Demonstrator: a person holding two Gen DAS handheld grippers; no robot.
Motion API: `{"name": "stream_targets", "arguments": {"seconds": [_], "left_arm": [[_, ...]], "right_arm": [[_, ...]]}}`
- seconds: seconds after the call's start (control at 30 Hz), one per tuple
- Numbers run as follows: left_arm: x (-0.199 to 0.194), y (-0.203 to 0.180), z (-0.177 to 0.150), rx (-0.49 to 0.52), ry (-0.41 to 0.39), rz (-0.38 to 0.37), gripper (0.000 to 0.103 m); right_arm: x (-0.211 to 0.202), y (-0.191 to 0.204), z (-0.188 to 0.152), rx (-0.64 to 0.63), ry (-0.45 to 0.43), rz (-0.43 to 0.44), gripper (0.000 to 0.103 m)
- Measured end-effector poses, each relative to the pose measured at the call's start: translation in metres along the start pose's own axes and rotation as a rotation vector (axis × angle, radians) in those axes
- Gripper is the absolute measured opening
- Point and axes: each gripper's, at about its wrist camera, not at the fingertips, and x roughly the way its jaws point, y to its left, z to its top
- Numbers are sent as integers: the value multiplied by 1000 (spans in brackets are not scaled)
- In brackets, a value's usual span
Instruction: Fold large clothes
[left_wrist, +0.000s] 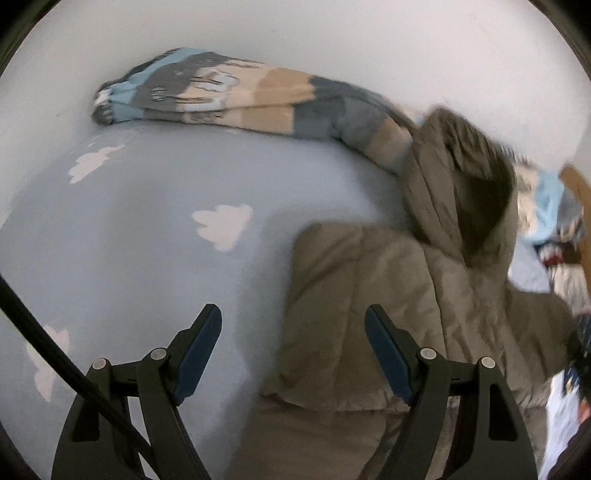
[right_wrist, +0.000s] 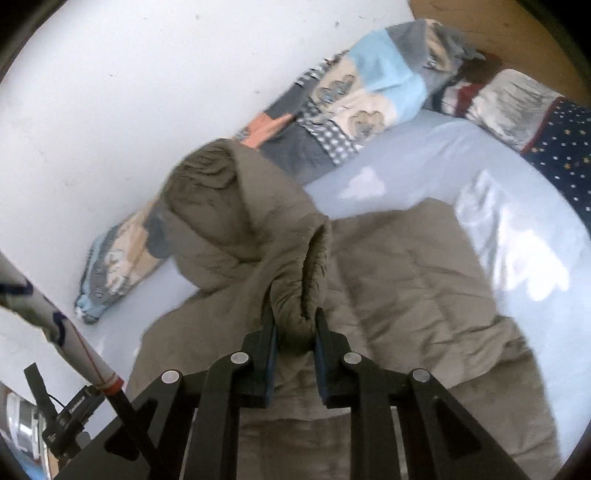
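An olive quilted hooded jacket (left_wrist: 369, 295) lies spread on a light blue bed sheet (left_wrist: 166, 240) printed with white clouds. Its hood (left_wrist: 472, 192) stands up toward the wall. My left gripper (left_wrist: 292, 314) is open above the jacket's left edge, one finger over bare sheet, the other over the fabric, with nothing between them. In the right wrist view the jacket (right_wrist: 406, 266) fills the middle. My right gripper (right_wrist: 294, 314) is shut on a gathered sleeve cuff (right_wrist: 314, 258), which is lifted off the bed.
A rolled patchwork blanket (left_wrist: 229, 92) (right_wrist: 354, 92) runs along the white wall (left_wrist: 332, 37). A navy star-dotted pillow (right_wrist: 565, 147) and a wooden headboard (right_wrist: 498, 26) lie at the far right. A person's patterned sleeve (right_wrist: 44, 306) shows at the left.
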Motion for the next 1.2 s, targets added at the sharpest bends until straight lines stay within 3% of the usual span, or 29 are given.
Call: {"name": "stream_targets", "arguments": {"seconds": [0.2, 0.33, 0.5, 0.6, 0.67, 0.73, 0.87, 0.93, 1.03, 1.2], "left_arm": [[24, -43, -22, 225, 14, 159, 79], [38, -49, -30, 284, 51, 211, 79], [48, -42, -33, 260, 106, 192, 80], [40, -35, -28, 221, 107, 167, 80], [24, -32, -20, 195, 59, 160, 79], [5, -34, -15, 187, -22, 175, 79], [-24, -48, -12, 221, -161, 148, 79], [-26, -62, -18, 263, -180, 112, 79], [-14, -77, -30, 307, -136, 85, 79], [19, -83, -39, 342, -39, 96, 80]], "right_arm": [[22, -17, -6, 16, 80, -82, 19], [42, -29, -14, 43, 157, -142, 20], [57, -42, -21, 82, 216, -154, 22], [50, -40, -18, 85, 222, -178, 32], [39, -42, -14, 118, 202, -188, 46], [20, -40, -7, 120, 133, -224, 54], [-2, -22, -3, 28, -2, -283, 57], [-3, -9, -5, -24, -31, -212, 57], [11, 10, -16, -111, 4, -151, 57], [37, 14, -30, -168, 88, -170, 57]]}}
